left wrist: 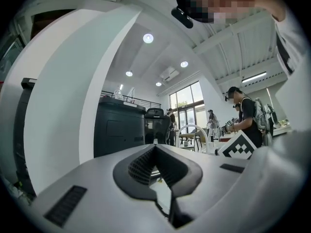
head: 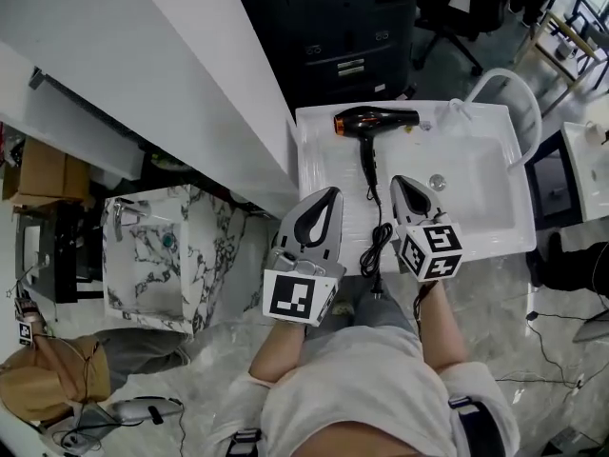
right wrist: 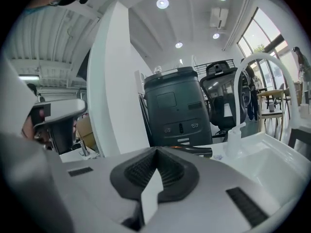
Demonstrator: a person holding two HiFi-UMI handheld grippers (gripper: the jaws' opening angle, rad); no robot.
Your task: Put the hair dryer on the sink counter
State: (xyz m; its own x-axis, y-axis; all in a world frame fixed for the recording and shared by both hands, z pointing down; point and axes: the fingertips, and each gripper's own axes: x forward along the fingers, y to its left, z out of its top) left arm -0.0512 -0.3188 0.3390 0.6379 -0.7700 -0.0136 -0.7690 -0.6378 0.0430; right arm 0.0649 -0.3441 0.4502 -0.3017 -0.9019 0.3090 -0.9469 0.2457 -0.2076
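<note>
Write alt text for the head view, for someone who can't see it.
A black hair dryer lies on the white sink counter beside the basin, its cord trailing toward the person. The left gripper and right gripper hover over the near edge, shut and empty.

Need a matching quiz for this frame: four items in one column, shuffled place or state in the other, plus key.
Column 1
1. hair dryer
2. cord
3. right gripper
4. drain

Column 2
A. jaws together, holding nothing
B. at the bottom of the basin
C. lying on the far left part of the sink counter
D. trailing over the counter's near edge

Pairs: 1-C, 2-D, 3-A, 4-B
</note>
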